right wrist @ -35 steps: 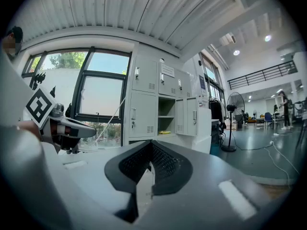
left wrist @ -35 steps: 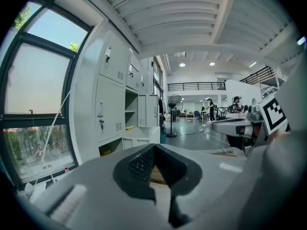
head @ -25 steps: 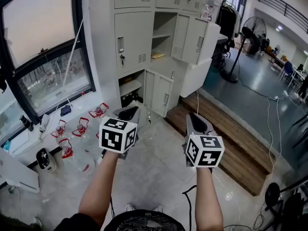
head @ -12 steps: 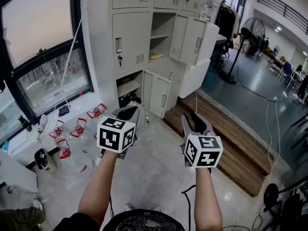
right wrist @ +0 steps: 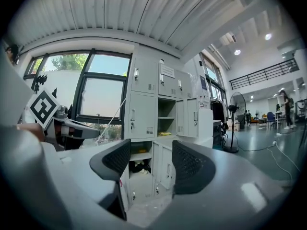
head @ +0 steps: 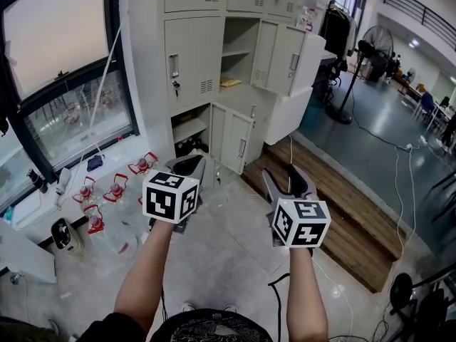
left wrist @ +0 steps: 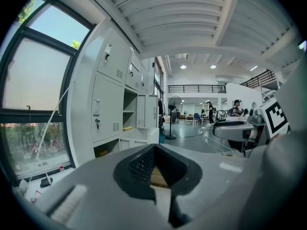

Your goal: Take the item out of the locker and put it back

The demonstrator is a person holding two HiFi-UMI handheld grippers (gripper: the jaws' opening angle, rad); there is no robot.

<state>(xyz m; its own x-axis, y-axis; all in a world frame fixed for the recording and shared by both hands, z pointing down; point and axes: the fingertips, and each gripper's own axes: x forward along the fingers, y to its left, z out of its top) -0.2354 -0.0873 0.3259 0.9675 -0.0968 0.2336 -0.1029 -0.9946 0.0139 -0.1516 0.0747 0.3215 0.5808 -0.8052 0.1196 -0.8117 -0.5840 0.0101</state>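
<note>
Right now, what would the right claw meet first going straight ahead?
Probably the open bottom compartment of the locker; the way looks free, depth unclear. The right claw, empty, has just been opening.

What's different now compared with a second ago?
The right gripper has just been opening its jaws; they now stand apart with nothing between them. The left gripper stays shut and empty, and the lockers are as before, some doors open.

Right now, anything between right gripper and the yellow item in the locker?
Nothing visible: locker door open, yellow item exposed, only floor between. On the right gripper the jaws have just been opening, nothing between them.
</note>
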